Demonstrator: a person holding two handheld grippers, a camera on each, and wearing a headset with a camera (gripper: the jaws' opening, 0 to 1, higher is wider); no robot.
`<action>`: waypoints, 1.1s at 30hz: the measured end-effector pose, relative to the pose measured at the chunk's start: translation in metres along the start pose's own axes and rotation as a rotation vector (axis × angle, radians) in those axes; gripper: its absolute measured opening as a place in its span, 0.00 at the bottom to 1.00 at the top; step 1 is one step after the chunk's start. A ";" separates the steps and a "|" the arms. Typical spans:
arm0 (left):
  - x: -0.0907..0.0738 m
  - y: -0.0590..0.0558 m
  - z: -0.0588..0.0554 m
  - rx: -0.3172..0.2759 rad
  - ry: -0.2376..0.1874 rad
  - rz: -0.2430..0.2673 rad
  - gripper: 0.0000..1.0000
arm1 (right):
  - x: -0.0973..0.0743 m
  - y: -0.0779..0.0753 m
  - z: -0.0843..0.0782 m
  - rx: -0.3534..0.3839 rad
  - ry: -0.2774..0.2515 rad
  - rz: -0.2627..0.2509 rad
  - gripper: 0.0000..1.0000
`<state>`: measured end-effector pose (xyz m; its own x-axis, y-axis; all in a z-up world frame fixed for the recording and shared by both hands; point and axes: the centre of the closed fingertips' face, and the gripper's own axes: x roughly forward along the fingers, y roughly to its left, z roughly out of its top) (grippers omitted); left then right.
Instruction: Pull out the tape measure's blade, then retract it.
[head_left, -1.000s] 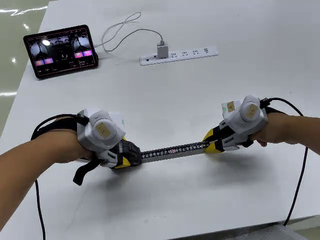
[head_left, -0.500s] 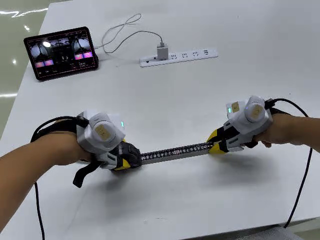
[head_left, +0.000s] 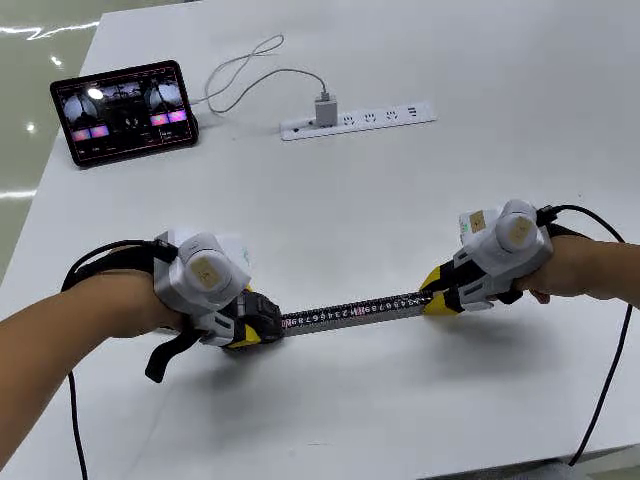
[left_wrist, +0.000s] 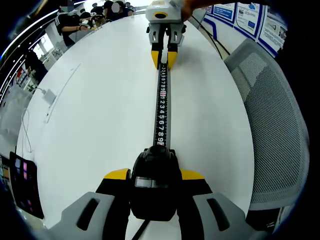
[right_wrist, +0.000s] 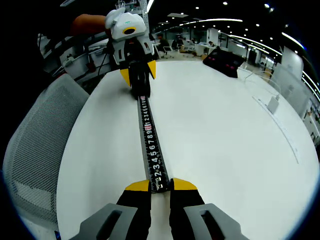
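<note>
- Tape measure: its black case sits low and left of centre in the head view, on the white worktop.
- Left tongs are clamped on that case, a yellow tip on either side.
- The blade is out, running straight across the lower middle of the frame, numbers up.
- Right tongs are pinched on the blade's far end, at the right.
- Upper left, a lit tablet; top centre, a power strip with a charger plugged in.
</note>
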<state>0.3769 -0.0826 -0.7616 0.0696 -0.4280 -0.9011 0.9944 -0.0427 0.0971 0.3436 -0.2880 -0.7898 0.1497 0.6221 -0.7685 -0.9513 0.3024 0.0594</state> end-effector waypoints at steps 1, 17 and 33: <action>0.000 0.000 0.000 0.000 0.000 0.000 0.30 | 0.000 0.000 0.000 0.004 -0.001 0.000 0.09; 0.000 0.000 -0.001 0.002 0.003 -0.002 0.30 | -0.005 0.000 -0.004 0.011 0.006 -0.007 0.09; 0.000 0.001 0.000 0.001 0.003 -0.001 0.30 | -0.011 -0.001 -0.010 0.016 0.008 -0.013 0.09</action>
<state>0.3775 -0.0823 -0.7617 0.0692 -0.4251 -0.9025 0.9943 -0.0440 0.0970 0.3403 -0.3019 -0.7878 0.1597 0.6122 -0.7744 -0.9449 0.3219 0.0596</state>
